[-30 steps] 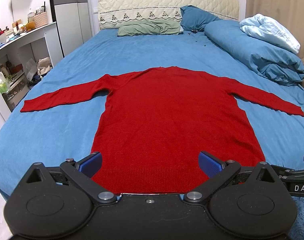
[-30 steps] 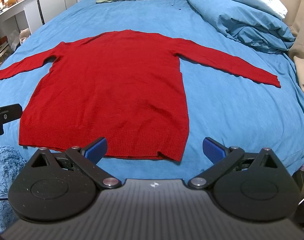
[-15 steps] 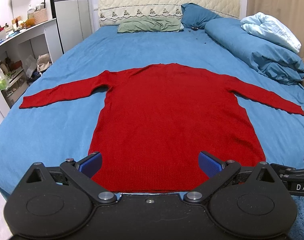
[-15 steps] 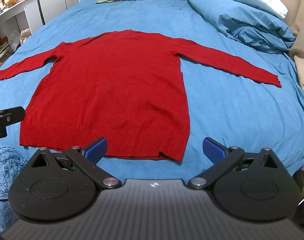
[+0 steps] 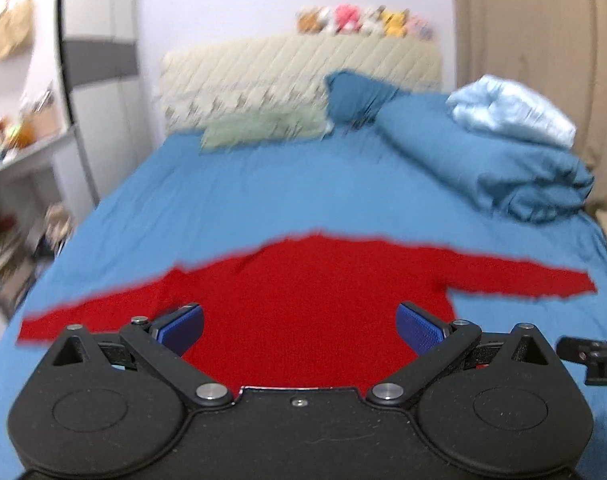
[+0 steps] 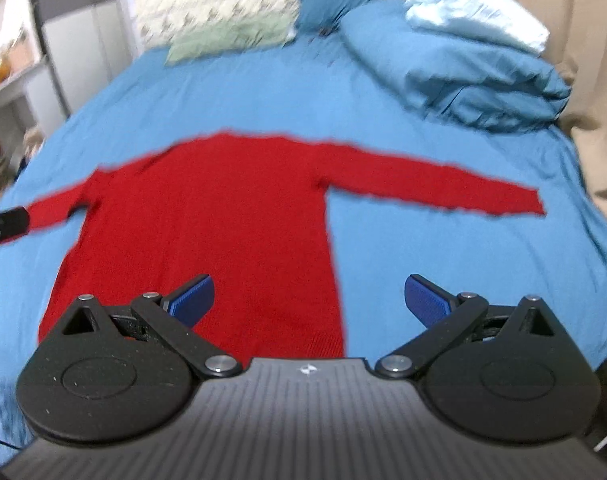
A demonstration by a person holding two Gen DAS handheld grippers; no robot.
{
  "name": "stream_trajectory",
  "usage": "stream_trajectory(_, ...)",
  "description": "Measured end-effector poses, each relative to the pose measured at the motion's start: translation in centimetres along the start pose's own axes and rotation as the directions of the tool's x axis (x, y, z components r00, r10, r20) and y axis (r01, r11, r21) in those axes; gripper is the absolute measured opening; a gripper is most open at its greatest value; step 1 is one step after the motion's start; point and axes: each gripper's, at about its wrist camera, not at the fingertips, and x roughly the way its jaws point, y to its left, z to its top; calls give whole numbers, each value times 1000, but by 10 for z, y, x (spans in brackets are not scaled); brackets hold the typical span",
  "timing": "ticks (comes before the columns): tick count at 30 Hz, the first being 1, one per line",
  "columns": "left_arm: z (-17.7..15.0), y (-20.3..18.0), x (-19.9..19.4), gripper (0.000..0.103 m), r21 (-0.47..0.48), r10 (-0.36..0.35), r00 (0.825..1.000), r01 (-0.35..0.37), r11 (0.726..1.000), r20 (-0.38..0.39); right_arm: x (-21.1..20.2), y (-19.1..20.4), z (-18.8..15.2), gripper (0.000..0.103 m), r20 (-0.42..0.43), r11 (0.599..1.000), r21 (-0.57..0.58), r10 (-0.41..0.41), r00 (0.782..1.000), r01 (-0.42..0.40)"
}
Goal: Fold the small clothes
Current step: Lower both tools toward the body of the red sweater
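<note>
Left wrist view: left hand-held gripper (image 5: 299, 330) is hovering with jaws wide and empty over the sweater (image 5: 303, 300), which is lying flat on the bed (image 5: 263, 200), sleeves out.

Right wrist view: right hand-held gripper (image 6: 309, 294) is hanging spread and empty, straddling the sweater's (image 6: 223, 220) right side. Best to pinch both layers and lift evenly.

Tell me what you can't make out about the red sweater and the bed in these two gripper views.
- Red sweater hem: hidden in both views behind each gripper's black body.
- Its knit and ribbing: lost to motion blur.
- Its left cuff, right wrist view: covered by the left gripper's tip at the frame edge.
- Plush toys on the headboard: too blurred and small to identify, left wrist view.
</note>
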Motion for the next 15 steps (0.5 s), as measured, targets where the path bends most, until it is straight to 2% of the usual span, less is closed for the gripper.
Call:
stream_trajectory(3,41,-19,42,103,27,-31,999,30,999,20,19,-29,32,103,27,998,64,-27,999,25)
stream_trajectory(7,73,-50,115,103,30,-100,994,101,994,-31,54,-76,61,103,65,984,155,-96,993,85)
stream_trajectory(11,79,-85,196,103,25,-135,986,138,990,-98,102,-129,68,103,50,957,252,-158,986,141)
stream_trajectory(15,63,-114,272,103,23,-163,964,172,985,-209,150,-179,55,103,-5,915,358,-199,980,188)
